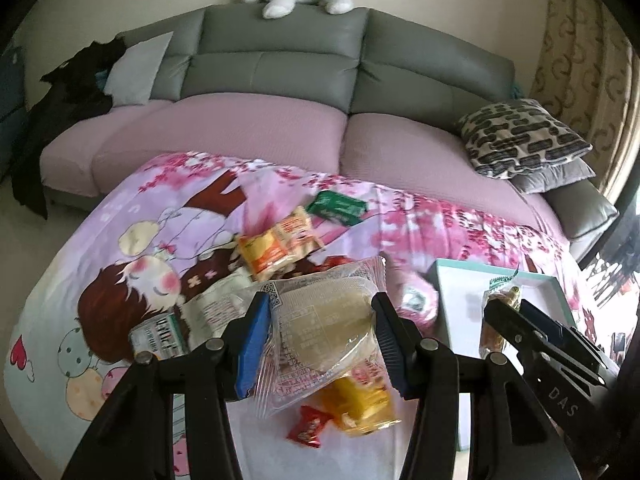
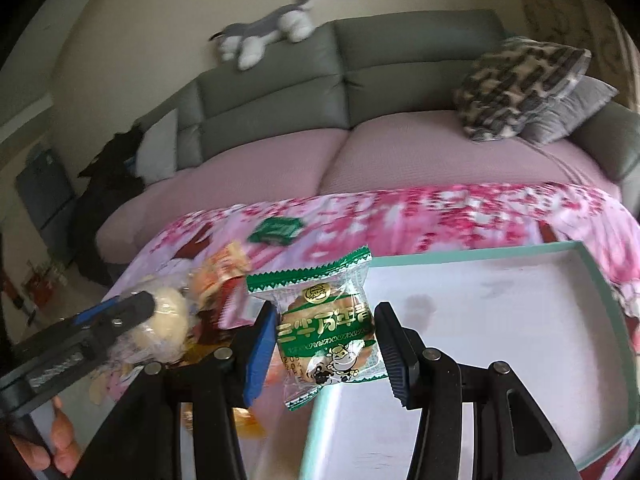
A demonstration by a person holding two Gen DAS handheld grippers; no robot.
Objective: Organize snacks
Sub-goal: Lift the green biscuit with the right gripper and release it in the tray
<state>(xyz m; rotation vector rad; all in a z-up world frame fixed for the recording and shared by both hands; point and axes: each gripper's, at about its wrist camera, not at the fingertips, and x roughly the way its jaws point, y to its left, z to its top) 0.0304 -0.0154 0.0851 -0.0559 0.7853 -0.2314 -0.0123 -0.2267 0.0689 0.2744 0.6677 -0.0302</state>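
snacks (image 1: 280, 242) mostly loose on the floral cloth (image 1: 440, 220); teal tray (image 2: 600, 280) bare. left gripper (image 1: 320, 320) clamped on clear pastry pack (image 1: 320, 320), right gripper (image 2: 326, 340) clamped on green cracker pack (image 2: 326, 332). barely begun.

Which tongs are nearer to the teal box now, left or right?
Right. The right tongs, holding a green cracker packet, hang at the teal box edge. The left tongs, holding a clear packet, are beside it over the blanket.

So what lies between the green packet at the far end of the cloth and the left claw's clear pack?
In the left wrist view, orange snack packets lie between the green packet and the clear pack.
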